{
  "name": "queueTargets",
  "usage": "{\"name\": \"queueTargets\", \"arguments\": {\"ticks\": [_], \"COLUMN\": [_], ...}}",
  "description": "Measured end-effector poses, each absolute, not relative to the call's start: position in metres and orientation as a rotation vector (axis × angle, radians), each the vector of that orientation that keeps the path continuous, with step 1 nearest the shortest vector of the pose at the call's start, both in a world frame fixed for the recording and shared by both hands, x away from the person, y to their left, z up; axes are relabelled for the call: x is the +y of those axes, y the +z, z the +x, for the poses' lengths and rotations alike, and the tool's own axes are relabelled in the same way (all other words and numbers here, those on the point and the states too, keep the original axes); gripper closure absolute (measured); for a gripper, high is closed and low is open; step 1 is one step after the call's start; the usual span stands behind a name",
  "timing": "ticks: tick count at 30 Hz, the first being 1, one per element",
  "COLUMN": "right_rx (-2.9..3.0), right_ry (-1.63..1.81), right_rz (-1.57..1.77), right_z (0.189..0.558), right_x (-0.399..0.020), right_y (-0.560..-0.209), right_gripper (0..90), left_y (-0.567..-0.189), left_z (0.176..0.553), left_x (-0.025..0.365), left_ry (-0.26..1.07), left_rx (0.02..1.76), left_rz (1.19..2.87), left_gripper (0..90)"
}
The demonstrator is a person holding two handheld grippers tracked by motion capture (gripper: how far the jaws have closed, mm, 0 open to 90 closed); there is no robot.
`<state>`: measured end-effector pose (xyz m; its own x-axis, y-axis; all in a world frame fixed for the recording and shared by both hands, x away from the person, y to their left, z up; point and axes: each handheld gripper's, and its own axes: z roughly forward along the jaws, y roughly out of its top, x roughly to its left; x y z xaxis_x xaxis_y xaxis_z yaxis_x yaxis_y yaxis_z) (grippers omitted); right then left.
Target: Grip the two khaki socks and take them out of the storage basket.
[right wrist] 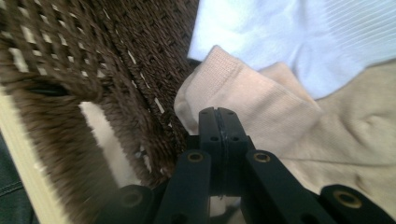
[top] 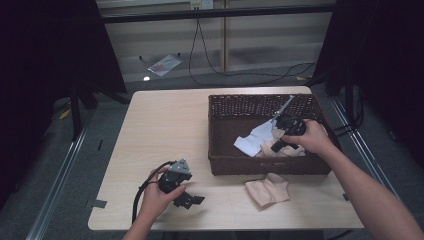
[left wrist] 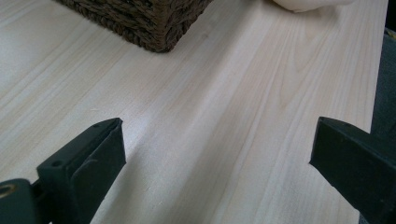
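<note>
Two grippers were at work: we held the left gripper (top: pixel 192 200) low over the pale wooden surface (top: pixel 165 125) with its jaws spread wide and nothing between them. Ahead of those jaws and to their left stood a corner of the dark wicker basket (left wrist: pixel 140 23), and farther ahead, to the right, lay the edge of a beige sock (left wrist: pixel 308 4) on the bare wood.

We had the right gripper (right wrist: pixel 218 122) down inside the basket (right wrist: pixel 70 56), its jaws pressed flat together; we could not tell whether any cloth was pinched in them. Just beyond their tips lay another beige sock (right wrist: pixel 252 107), with a white cloth (right wrist: pixel 289 37) past it. The woven basket wall rose close on the left of the jaws.
</note>
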<state>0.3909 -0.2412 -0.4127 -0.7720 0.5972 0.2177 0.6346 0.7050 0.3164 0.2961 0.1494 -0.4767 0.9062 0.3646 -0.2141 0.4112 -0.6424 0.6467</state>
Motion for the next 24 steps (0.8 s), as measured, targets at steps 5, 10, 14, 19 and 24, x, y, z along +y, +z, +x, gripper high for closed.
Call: {"name": "queueTargets", "arguments": {"ticks": [5,10,14,19,24], "right_rx": [-2.810,-2.811,-2.803,-2.806,-2.808], "right_ry": [-0.627,-0.663,-0.686,-0.710,-0.740], "right_rz": [-1.037,-1.040,-1.044,-1.058,-1.054], "right_z": [0.388,0.387,0.388,0.388,0.387], "right_x": [-0.250,-0.256,-0.258,-0.262,-0.266], "right_y": [-0.392,-0.371,-0.356,-0.335,-0.321], "right_gripper": [90.0,90.0,90.0,90.0,90.0], "left_y": [-0.477,-0.477,-0.477,-0.477,-0.477], "left_z": [0.296,0.296,0.296,0.296,0.296], "left_x": [0.149,0.148,0.148,0.148,0.148], "left_ry": [-0.080,-0.087,-0.088,-0.089,-0.089], "left_rx": [0.549,0.547,0.555,0.552,0.552], "left_rz": [2.335,2.335,2.326,2.327,2.324], "left_gripper": [2.9,2.9,2.9,2.9,2.9]}}
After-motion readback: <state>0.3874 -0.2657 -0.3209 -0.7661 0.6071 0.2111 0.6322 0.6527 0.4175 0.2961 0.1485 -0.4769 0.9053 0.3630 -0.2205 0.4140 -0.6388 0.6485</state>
